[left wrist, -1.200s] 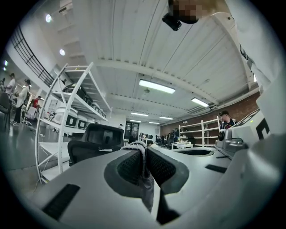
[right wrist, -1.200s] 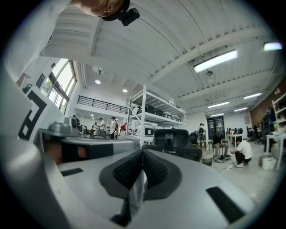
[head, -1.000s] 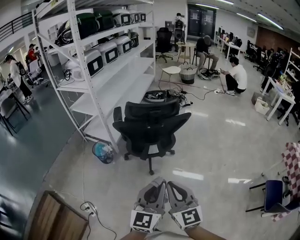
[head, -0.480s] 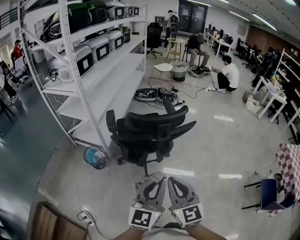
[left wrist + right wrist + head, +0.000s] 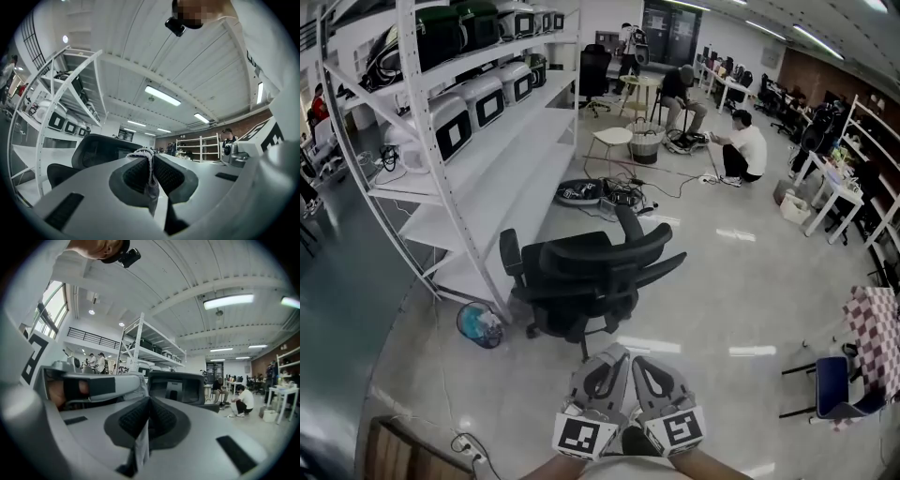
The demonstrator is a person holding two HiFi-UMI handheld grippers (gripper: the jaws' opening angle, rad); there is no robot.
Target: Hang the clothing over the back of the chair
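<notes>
A black office chair [image 5: 586, 277] stands on the pale floor just beyond my two grippers, its back towards me. My left gripper [image 5: 615, 362] and right gripper [image 5: 637, 364] are held side by side at the bottom middle of the head view. In the left gripper view the left gripper [image 5: 151, 161] is shut on a fold of pale clothing [image 5: 151, 190], with the chair back [image 5: 101, 150] ahead. In the right gripper view the right gripper [image 5: 149, 404] is shut on a strip of the same pale clothing [image 5: 142, 446], facing the chair back [image 5: 180, 387]. Most of the clothing is hidden below the grippers.
A tall white shelving rack [image 5: 478, 141] with boxes runs along the left. A blue-green bin [image 5: 480, 323] sits by the chair's left. Cables [image 5: 600, 192] lie behind the chair. A blue seat with checked cloth [image 5: 848, 375] stands right. People [image 5: 741, 150] sit at the back.
The chair has come closer to the grippers and drifted left in the head view as both grippers moved towards it. Both stay shut on the clothing, side by side.
</notes>
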